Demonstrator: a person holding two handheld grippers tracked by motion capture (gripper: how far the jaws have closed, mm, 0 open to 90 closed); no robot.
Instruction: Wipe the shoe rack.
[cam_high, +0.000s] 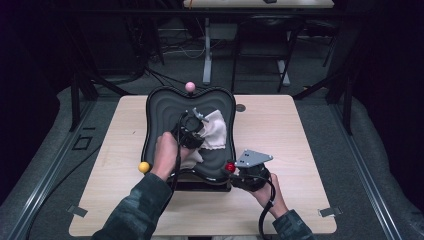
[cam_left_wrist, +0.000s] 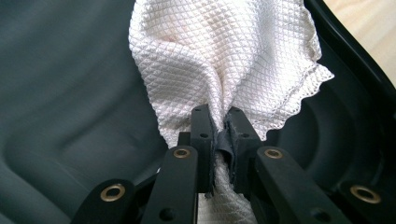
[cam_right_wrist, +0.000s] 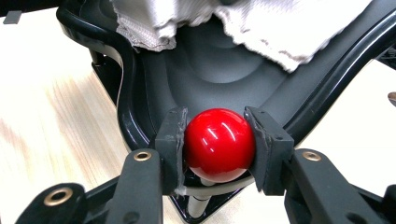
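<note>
Mid-wipe at frame centre: left gripper (cam_high: 196, 121) pinches a white cloth (cam_high: 214, 131) inside the black tray (cam_high: 160, 120) (right gripper (cam_right_wrist: 215, 140) clamps its red knob (cam_right_wrist: 218, 143)); next, likely sweep sideways.

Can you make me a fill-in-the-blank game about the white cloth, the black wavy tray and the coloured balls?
1. The left gripper is shut on the white quilted ____.
2. The right gripper is shut on the shiny ____ ball on a stem at the rim of the black wavy plastic tray.
3. The ball at the tray's far edge is ____.
4. The tray sits on a pale ____ table.

Missing words: cloth; red; pink; wooden
</note>
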